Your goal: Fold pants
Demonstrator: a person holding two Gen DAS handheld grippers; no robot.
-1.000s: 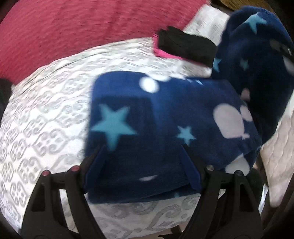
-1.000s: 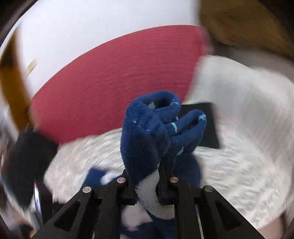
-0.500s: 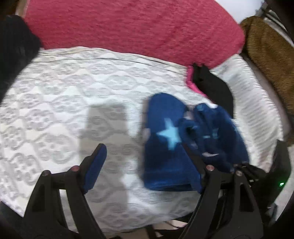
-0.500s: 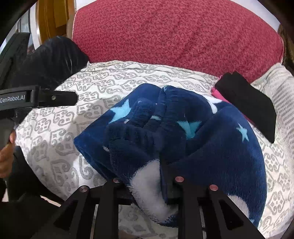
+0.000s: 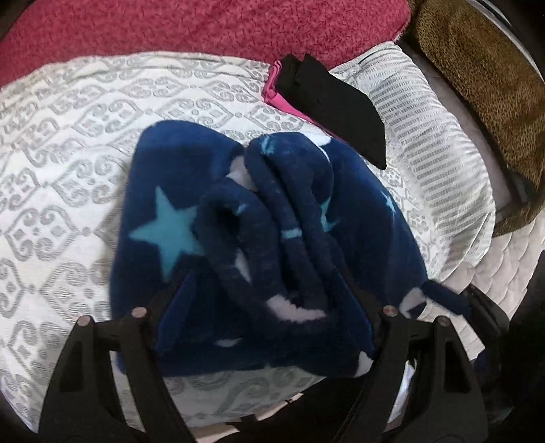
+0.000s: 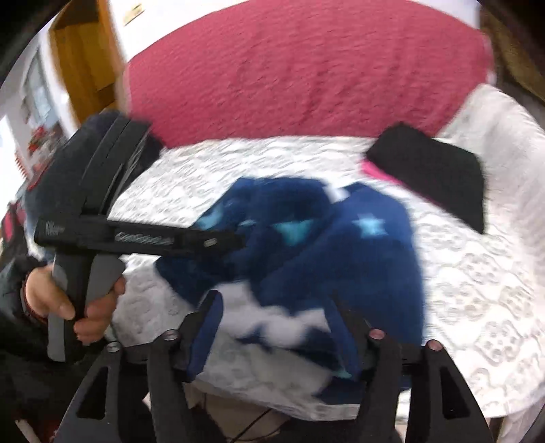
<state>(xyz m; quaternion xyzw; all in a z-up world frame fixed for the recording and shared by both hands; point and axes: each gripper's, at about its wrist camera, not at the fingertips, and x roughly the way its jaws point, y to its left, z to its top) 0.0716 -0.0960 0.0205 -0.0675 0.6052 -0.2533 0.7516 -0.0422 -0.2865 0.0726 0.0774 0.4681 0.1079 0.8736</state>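
Note:
The pants point(image 5: 259, 238) are dark blue fleece with light blue stars and white shapes, lying in a folded bundle on the white patterned bedspread point(image 5: 68, 163). My left gripper point(image 5: 265, 296) is open, its fingers either side of the bundle's near part. My right gripper point(image 6: 276, 313) is open over the near edge of the pants point(image 6: 327, 245), holding nothing. The left gripper point(image 6: 224, 242) also shows in the right wrist view, reaching onto the bundle from the left.
A folded black garment point(image 5: 333, 109) on a pink one point(image 5: 272, 95) lies at the back right. A red cushion point(image 5: 204, 24) runs along the back. A brown patterned fabric point(image 5: 483, 58) is at far right. The bed's front edge is near both grippers.
My right gripper has opened and let go of the pants, which now rest as a bundle on the bed. My left gripper has moved in around the bundle.

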